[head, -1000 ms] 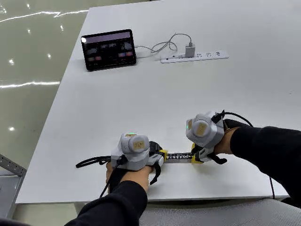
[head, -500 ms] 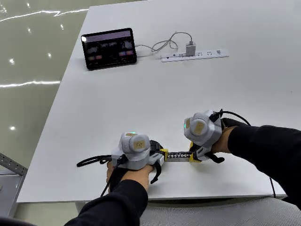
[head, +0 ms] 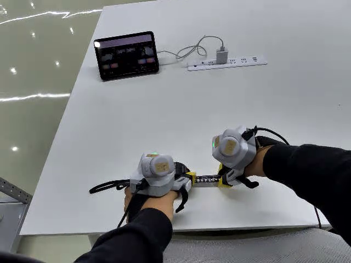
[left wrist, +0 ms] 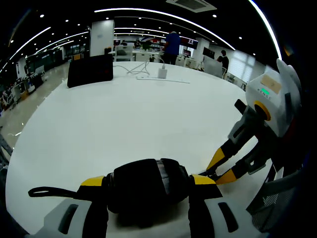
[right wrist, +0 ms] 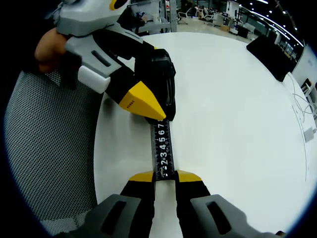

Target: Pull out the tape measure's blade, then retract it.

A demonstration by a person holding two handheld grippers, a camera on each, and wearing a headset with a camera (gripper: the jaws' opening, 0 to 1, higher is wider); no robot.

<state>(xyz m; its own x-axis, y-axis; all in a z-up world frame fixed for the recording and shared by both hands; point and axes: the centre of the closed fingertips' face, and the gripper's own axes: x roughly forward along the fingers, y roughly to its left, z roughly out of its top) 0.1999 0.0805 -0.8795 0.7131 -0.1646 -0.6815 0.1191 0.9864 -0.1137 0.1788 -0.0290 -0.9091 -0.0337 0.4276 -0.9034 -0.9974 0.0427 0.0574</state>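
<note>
At the near edge of the table (head: 192,109), the left gripper (head: 185,182) has its fingers clamped around the black tape measure case (left wrist: 148,184). A short run of blade (right wrist: 162,144) reaches right to the right gripper (right wrist: 163,177), fingers pinched on its tip. The blade looks barely drawn or nearly home. Next comes a straight, controlled pull or feed-back. The right gripper view shows numerals 2 to 7, illegible in the head view.

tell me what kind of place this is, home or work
Most likely a big open-plan office or lab. A large white table holds a tablet and a power strip, and the left gripper view shows long ceiling light strips and people far in the background.
</note>
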